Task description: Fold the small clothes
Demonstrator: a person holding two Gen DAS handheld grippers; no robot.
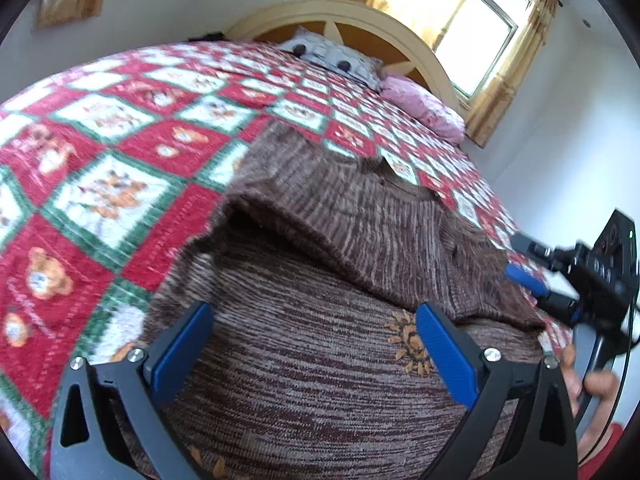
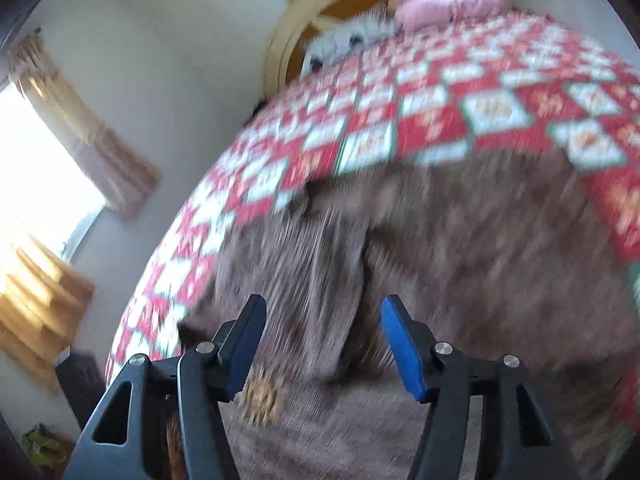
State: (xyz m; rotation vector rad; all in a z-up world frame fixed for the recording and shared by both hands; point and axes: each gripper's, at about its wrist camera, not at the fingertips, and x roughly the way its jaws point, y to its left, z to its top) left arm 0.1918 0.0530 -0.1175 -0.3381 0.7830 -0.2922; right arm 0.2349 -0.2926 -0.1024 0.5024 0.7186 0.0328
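Note:
A small brown knitted sweater (image 1: 320,360) with orange flower patches lies on the bed, one sleeve or side folded across its upper part (image 1: 360,216). My left gripper (image 1: 316,312) is open, its blue pads spread above the sweater's body, holding nothing. My right gripper (image 2: 324,312) is open too, over the sweater (image 2: 460,264); that view is blurred by motion. The right gripper also shows in the left wrist view (image 1: 520,256) at the sweater's right edge, with the hand that holds it.
The bed has a red, green and white checkered quilt (image 1: 120,168). A grey pillow (image 1: 340,60) and a pink pillow (image 1: 424,104) lie by the wooden headboard (image 1: 360,12). A curtained window (image 1: 488,32) is beyond, the wall close on the right.

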